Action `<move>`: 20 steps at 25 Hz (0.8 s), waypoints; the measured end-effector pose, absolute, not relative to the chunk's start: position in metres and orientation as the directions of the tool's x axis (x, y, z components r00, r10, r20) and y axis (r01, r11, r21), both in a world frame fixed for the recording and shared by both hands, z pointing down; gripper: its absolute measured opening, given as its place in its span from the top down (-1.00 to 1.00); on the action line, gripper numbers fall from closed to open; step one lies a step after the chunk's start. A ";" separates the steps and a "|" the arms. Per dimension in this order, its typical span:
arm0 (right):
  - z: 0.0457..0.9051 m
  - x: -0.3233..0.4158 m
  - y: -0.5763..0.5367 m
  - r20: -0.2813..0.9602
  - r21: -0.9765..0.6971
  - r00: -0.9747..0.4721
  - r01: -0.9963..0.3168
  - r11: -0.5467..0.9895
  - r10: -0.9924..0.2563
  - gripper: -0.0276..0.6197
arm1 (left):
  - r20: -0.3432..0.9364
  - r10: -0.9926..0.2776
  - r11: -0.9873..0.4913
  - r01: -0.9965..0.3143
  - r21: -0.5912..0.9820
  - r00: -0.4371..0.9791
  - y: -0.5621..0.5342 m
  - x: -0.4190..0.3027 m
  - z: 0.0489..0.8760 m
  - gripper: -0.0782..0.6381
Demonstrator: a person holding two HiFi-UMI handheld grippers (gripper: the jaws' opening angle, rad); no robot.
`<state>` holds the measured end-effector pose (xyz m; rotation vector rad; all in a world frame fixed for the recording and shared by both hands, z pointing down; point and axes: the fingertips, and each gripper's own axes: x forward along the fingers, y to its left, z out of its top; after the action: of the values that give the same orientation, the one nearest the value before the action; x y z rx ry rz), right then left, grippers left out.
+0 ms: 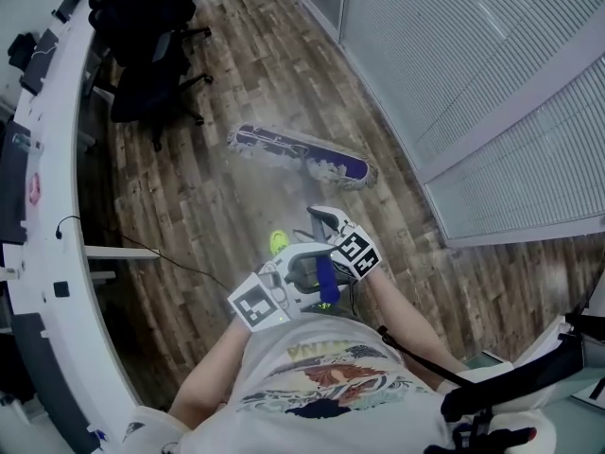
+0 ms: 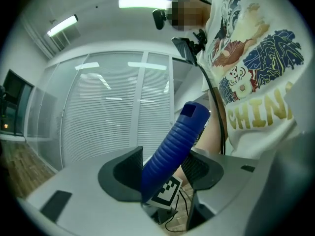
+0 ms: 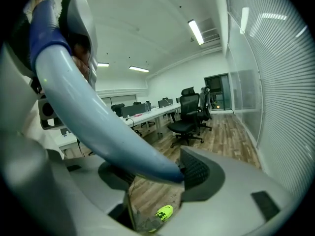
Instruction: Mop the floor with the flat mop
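The flat mop's purple and white head (image 1: 302, 156) lies on the wood floor ahead of me. Its blue ribbed handle grip (image 2: 172, 149) stands between the jaws of my left gripper (image 2: 165, 168), which is shut on it. In the head view my left gripper (image 1: 317, 270) is close to my chest. The pale pole (image 3: 98, 127) slants through my right gripper (image 3: 157, 173) and leans on the right pad (image 3: 197, 171). Those jaws stand wide and open around it. My right gripper (image 1: 323, 216) is farther down the pole, toward the mop head.
A yellow-green shoe (image 1: 279, 242) is on the floor just under the grippers. Black office chairs (image 1: 146, 26) stand by the curved white desk (image 1: 47, 253) on the left. A glass wall with blinds (image 1: 473, 64) runs along the right. A thin cable (image 1: 170, 258) crosses the floor.
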<state>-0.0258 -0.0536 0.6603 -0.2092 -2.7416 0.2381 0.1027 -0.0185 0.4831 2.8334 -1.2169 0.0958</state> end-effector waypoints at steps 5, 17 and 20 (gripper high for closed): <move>0.653 -0.082 -0.091 0.381 -0.184 -0.902 0.142 0.973 0.204 0.18 | 0.088 -0.723 -0.685 -0.728 0.036 0.685 -0.058 0.052 0.494 0.11; 0.649 -0.241 -0.209 0.361 -0.212 -0.921 0.070 0.975 0.144 0.17 | -0.004 -0.709 -0.705 -0.708 0.025 0.706 -0.166 -0.115 0.473 0.11; 0.639 -0.275 -0.231 0.363 -0.194 -0.923 0.062 0.979 0.130 0.16 | 0.024 -0.697 -0.717 -0.697 0.006 0.717 -0.186 -0.146 0.478 0.11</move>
<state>-0.2746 -0.2305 0.6390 -0.1383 -2.7437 0.2524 -0.1457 -0.1864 0.4780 2.8975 -1.1762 0.0313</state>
